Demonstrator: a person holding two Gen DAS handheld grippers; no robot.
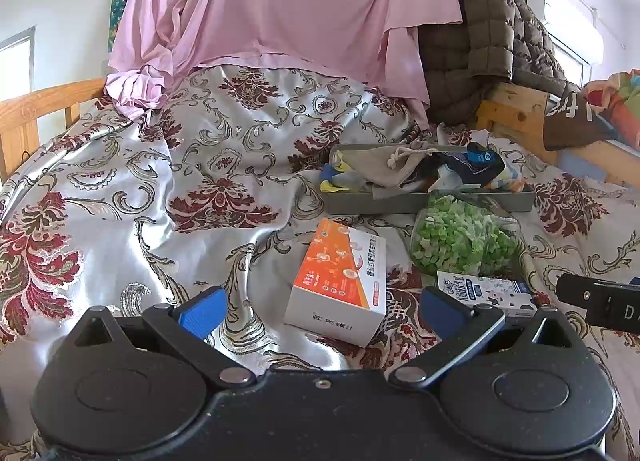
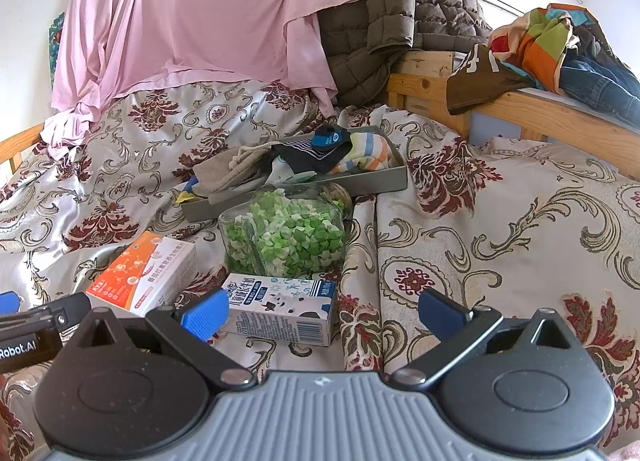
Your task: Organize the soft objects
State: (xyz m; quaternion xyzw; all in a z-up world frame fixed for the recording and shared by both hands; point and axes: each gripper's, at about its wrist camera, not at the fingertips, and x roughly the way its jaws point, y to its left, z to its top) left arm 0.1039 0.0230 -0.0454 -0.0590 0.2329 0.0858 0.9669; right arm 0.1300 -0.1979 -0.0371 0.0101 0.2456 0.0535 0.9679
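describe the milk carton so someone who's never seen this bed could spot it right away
On the floral satin bedspread, find the grey tray of soft things, then the clear jar of green bits in front of it. The milk carton lies flat just before the jar: white and blue, unlike the orange-and-white box beside it.

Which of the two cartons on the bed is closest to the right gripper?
The blue-and-white milk carton, lying on its side just ahead of the right gripper; the orange-and-white box sits farther left.
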